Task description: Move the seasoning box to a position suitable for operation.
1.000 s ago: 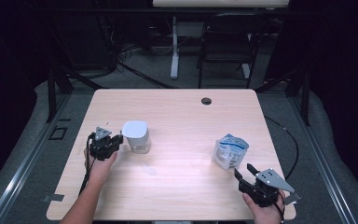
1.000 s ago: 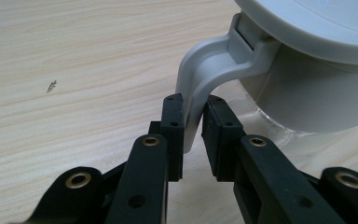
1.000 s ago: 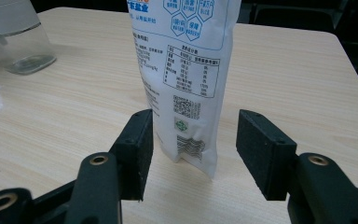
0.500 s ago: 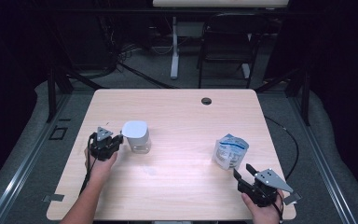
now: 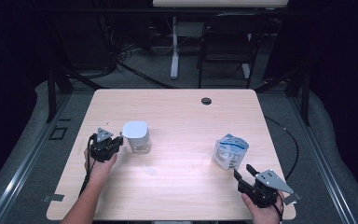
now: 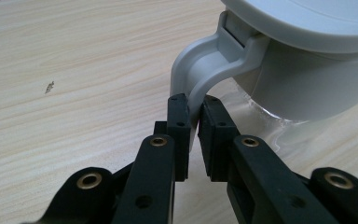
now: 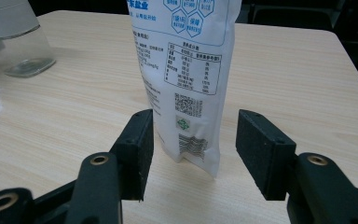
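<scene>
A clear jug [image 5: 136,135] with a grey lid and a grey handle [image 6: 196,74] stands at the table's left. My left gripper [image 5: 118,142] sits just left of it; its jaws have just been closing and now pinch the handle's lower end [image 6: 195,126]. A white and blue printed pouch [image 5: 230,150] stands upright at the right. My right gripper [image 5: 242,175] is just in front of it, open, with the pouch's [image 7: 186,70] bottom corner between the pads [image 7: 193,149]. The left pad is close beside the pouch and the right pad is well apart from it.
The wooden table [image 5: 177,186] has a black cable hole [image 5: 206,101] near its far edge. The jug [image 7: 16,42] is far off to the left in the right gripper view. A dark chair [image 5: 223,46] and a white desk leg [image 5: 174,51] stand behind the table.
</scene>
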Motion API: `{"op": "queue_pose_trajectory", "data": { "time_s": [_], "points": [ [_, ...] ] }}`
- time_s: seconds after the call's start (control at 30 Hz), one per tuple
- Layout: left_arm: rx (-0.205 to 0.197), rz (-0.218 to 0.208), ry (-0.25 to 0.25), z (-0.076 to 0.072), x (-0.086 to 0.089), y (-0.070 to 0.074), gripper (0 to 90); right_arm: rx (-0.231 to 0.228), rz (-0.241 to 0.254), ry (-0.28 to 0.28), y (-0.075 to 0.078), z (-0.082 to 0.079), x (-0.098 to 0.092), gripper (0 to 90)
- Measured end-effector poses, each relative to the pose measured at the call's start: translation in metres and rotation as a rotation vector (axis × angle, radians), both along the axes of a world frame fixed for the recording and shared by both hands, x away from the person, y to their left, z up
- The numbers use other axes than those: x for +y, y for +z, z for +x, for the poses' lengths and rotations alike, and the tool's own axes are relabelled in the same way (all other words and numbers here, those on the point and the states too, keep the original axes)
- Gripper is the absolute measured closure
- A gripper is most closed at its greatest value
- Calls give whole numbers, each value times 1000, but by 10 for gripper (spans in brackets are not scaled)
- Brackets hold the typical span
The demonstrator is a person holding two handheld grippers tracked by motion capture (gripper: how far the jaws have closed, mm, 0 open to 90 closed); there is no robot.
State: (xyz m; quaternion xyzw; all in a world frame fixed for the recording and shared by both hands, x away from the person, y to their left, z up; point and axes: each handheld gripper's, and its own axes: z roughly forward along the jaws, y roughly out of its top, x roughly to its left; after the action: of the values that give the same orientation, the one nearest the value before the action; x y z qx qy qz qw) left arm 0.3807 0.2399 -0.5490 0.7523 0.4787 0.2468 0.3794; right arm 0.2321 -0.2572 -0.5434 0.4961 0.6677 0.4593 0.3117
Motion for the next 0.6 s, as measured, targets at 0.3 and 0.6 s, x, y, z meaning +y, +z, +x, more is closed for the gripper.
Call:
{"op": "queue_pose_trajectory", "data": {
  "time_s": [0.3,0.6],
  "points": [
    [10,-27,-3,-8,-3,0,833,-5,-9,12,1,-1,5,467],
    [18,-24,-16,-14,-6,1,835,-14,-4,27,0,-1,9,469]
  ]
}}
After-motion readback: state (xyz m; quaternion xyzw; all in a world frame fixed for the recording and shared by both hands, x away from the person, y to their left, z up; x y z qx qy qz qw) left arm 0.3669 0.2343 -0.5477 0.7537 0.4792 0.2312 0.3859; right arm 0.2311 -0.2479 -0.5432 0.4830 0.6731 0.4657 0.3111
